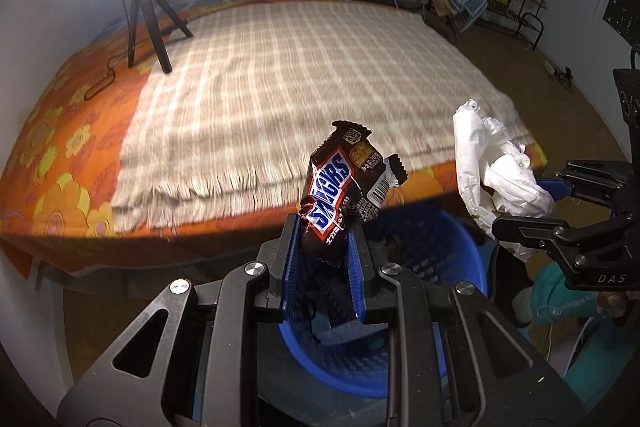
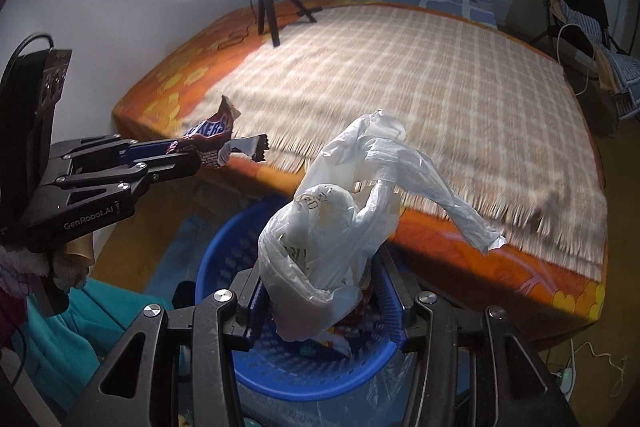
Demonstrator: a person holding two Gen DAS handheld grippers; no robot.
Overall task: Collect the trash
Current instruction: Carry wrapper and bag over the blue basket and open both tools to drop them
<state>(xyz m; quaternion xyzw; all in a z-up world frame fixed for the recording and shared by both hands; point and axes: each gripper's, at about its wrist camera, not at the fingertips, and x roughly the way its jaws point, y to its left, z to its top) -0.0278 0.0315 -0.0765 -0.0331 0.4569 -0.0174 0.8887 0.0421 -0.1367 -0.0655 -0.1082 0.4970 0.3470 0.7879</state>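
1. Left gripper [image 1: 322, 247]: its blue pads are clamped on the lower end of a Snickers wrapper [image 1: 340, 183]. The wrapper stands upright above the fingers, with one torn corner flapping to the right. In the right wrist view the same wrapper [image 2: 212, 139] sticks out sideways from the left gripper [image 2: 192, 157], beside the edge of the bed [image 2: 440, 239].
2. Judgement on the wrapper: thin foil, very light, crinkly and slick. A pinch across the flat body, as now, looks secure; a hold on the torn flap alone would likely slip or tear.
3. Blue basket [image 1: 460, 247]: perforated plastic, standing on the floor just below and ahead of both grippers, beside the bed. Some trash already lies inside it; the items are too blurred to name. In the right wrist view the basket rim [image 2: 224, 239] sits directly under the held bag.
4. Right gripper [image 2: 324, 307]: the fingers are closed on a crumpled white plastic bag [image 2: 328, 227], gripped near its bunched lower part, with a loose handle trailing right. The left wrist view shows the bag [image 1: 492, 171] held in the right gripper [image 1: 532, 203].
5. Judgement on the bag: soft, limp, nearly weightless, slippery film. Best held at the bunched mass; loose ends may snag on the rim or cling to the pads on release.
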